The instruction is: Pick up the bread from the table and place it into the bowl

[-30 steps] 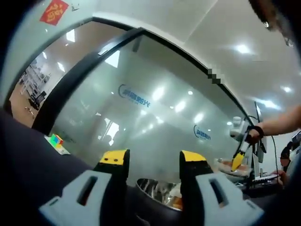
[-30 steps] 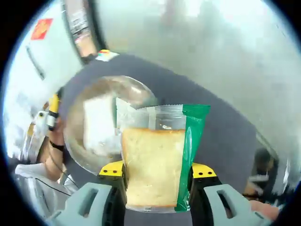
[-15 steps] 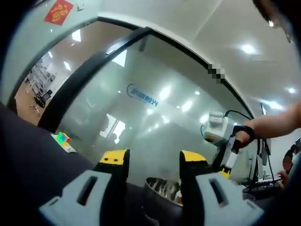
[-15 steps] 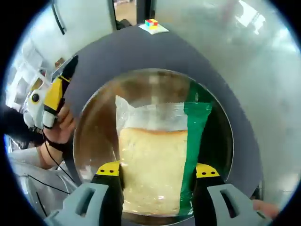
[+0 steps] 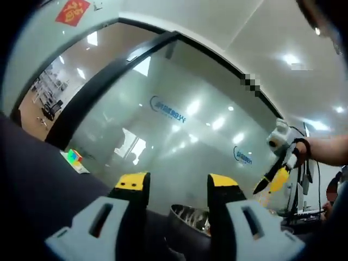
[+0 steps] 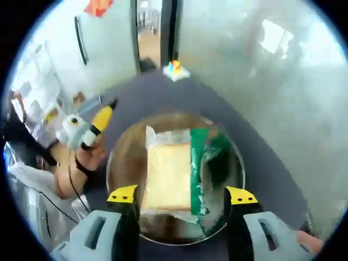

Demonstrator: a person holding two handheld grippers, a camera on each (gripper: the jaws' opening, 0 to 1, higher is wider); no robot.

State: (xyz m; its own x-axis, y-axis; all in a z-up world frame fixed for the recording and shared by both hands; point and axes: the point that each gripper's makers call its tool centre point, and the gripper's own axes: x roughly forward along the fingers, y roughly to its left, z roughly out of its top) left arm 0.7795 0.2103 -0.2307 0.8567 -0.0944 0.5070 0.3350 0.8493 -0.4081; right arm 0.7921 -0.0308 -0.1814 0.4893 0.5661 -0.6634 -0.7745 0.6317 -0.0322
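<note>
In the right gripper view a slice of bread in a clear and green bag (image 6: pixel 173 178) lies inside the steel bowl (image 6: pixel 124 163) on the dark table (image 6: pixel 141 92). My right gripper (image 6: pixel 182 197) hangs above the bowl, open, with nothing between its fingers. At the left of this view a hand holds the left gripper (image 6: pixel 87 124). In the left gripper view my left gripper (image 5: pixel 175 185) stands open and empty; the bowl's rim (image 5: pixel 189 215) peeks between its fingers. The right gripper (image 5: pixel 277 176) shows at the right, held high by a hand.
A coloured cube (image 6: pixel 174 67) sits at the table's far end, also seen as the cube (image 5: pixel 72 156) in the left gripper view. A frosted glass wall (image 5: pixel 179 136) with a dark frame runs behind the table. A person's sleeve (image 6: pixel 32 185) is at the left.
My right gripper has opened and let go of the bagged bread, which now lies in the bowl. The right gripper has risen away from the bowl.
</note>
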